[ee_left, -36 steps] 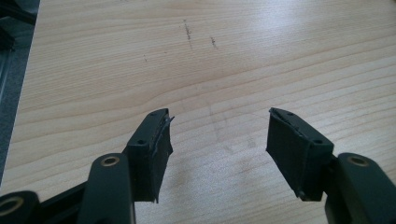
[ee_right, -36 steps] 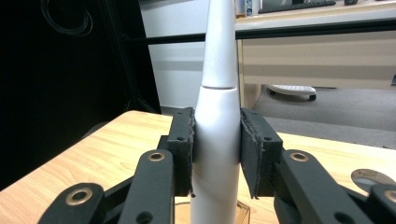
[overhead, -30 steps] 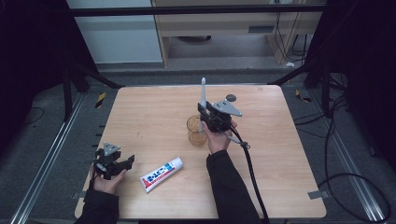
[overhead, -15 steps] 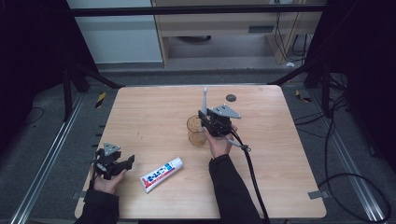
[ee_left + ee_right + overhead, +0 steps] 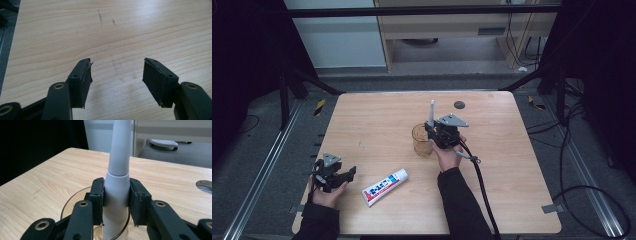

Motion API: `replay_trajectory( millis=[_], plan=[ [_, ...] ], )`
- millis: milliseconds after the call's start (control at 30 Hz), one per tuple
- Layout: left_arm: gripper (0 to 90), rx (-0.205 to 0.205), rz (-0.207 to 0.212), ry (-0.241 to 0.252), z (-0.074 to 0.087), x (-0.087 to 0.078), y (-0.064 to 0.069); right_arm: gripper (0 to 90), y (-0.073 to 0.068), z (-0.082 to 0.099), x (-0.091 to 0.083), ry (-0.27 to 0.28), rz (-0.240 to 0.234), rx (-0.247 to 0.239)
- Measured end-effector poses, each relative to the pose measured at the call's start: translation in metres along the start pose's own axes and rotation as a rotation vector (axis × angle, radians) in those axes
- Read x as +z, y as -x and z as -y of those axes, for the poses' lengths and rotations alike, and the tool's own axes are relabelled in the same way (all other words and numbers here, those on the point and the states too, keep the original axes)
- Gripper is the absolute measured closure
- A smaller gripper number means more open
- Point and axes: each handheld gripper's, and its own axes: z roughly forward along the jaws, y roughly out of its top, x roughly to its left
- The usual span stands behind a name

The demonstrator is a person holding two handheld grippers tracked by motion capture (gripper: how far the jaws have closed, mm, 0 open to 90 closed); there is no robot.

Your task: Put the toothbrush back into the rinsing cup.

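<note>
Grippers first, from the high view: your right gripper (image 5: pixel 435 131) is clamped on a white, tapered plastic toothbrush handle (image 5: pixel 431 111) that stands upright with its lower end inside a clear amber plastic cup (image 5: pixel 421 140) near the middle of the light wooden table (image 5: pixel 507 175). Your left gripper (image 5: pixel 343 175) rests at the table's near left corner, jaws apart, holding nothing. Between your two forearms lies a white toothpaste tube with blue and red lettering (image 5: pixel 385 186), too small to read. A small dark round spot (image 5: pixel 459 104) sits near the far edge. Grey carpet, cables and a pale cabinet surround the table.

Left gripper view: your left gripper (image 5: pixel 117 72) stands wide open over bare wood grain with a few faint pencil-like marks, touching nothing.

Right gripper view: the pads of your right gripper (image 5: pixel 116 195) press both sides of the toothbrush handle (image 5: pixel 117 180) just above the cup rim (image 5: pixel 66 207); the handle reaches down into the cup.
</note>
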Motion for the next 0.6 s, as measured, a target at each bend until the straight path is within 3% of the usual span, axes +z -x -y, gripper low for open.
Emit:
replay_trajectory(
  millis=[600],
  plan=[
    [38.9,0.002,0.001,-0.001,0.0001,0.0001,0.0004,66.4,0.0001,0.0012,-0.0004,-0.012,-0.018,-0.008]
  ],
)
